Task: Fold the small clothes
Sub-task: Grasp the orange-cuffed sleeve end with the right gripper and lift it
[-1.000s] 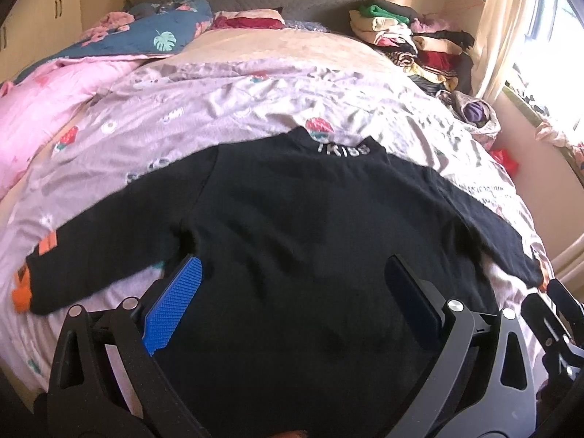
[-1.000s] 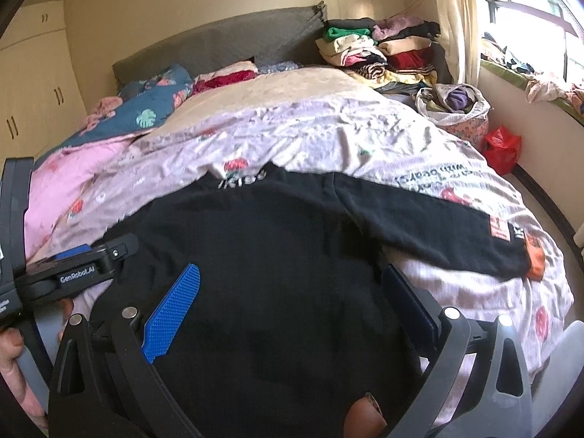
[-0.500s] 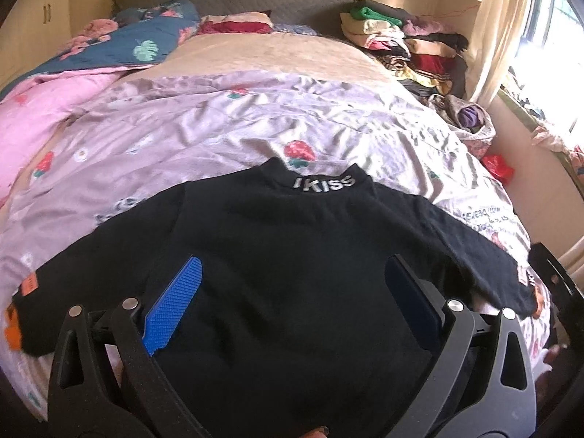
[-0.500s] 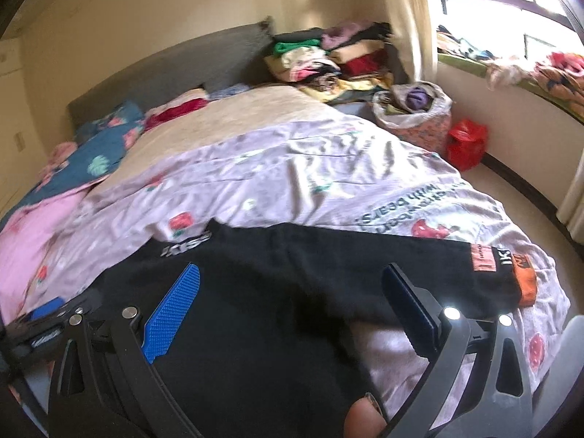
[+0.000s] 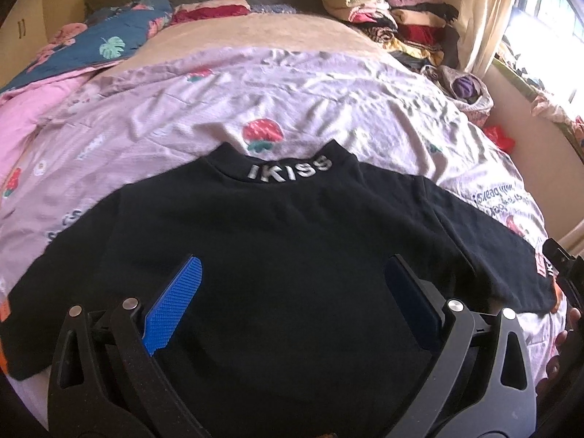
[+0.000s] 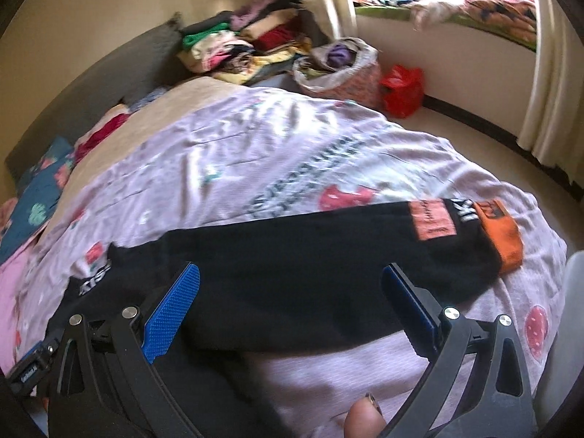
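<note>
The left gripper (image 5: pixel 292 294) hovers wide open and empty over the body of a black "IKISS" sweater (image 5: pixel 292 248) spread flat on a lilac strawberry-print bedsheet (image 5: pixel 292 87), collar straight ahead. The right gripper (image 6: pixel 290 297), equally spread and holding nothing, hangs above the sweater's right sleeve (image 6: pixel 328 255), whose orange cuff (image 6: pixel 502 239) lies ahead to its right.

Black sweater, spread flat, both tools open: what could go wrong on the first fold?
1. The right tool hangs over mid-sleeve, not the orange cuff; pinching there may leave the cuff trailing.
2. The black sweater lies on a wrinkled bedsheet; a deep pinch could catch the sheet too.
</note>
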Available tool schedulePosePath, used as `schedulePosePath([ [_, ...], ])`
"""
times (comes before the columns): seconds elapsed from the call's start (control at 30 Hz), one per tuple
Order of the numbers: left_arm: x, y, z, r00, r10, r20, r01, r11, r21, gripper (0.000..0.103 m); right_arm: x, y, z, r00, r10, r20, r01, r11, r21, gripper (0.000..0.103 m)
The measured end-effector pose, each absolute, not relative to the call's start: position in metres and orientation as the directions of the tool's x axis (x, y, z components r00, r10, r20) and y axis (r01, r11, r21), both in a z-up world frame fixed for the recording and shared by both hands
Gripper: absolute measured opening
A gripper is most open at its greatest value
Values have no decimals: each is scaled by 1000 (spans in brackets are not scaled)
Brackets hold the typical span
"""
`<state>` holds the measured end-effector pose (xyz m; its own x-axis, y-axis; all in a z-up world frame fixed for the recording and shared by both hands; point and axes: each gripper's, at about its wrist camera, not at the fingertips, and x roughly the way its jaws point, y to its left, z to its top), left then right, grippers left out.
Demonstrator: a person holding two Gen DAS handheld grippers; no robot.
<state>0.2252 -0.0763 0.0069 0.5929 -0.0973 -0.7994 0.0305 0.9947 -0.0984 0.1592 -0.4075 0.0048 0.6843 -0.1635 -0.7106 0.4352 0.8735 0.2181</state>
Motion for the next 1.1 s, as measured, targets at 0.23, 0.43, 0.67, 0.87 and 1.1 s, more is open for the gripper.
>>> schedulePosePath([
  [0.23, 236, -107, -10, 574, -120, -810, 80, 993, -90, 94, 147, -454, -13, 624, -262, -736, 579, 787, 210, 99],
  [0.43, 241, -130, -16, 577, -117, -808, 108, 992, -67, 94, 132, -493, -27, 565, -350, -747, 682, 708, 185, 99],
  [0.67, 246, -153, -23, 573, -116, -811, 136, 990, -46, 94, 110, -542, -53, 511, -313, -801, 773, 574, 270, 99],
  [0.87, 249, -164, -26, 575, -108, -811, 148, 989, -27, 94, 109, -561, -67, 545, -238, -804, 765, 533, 360, 98],
  [1.1, 243, -166, -18, 592, -112, -798, 157, 987, -23, 94, 102, -570, -65, 607, -231, -761, 738, 520, 430, 16],
])
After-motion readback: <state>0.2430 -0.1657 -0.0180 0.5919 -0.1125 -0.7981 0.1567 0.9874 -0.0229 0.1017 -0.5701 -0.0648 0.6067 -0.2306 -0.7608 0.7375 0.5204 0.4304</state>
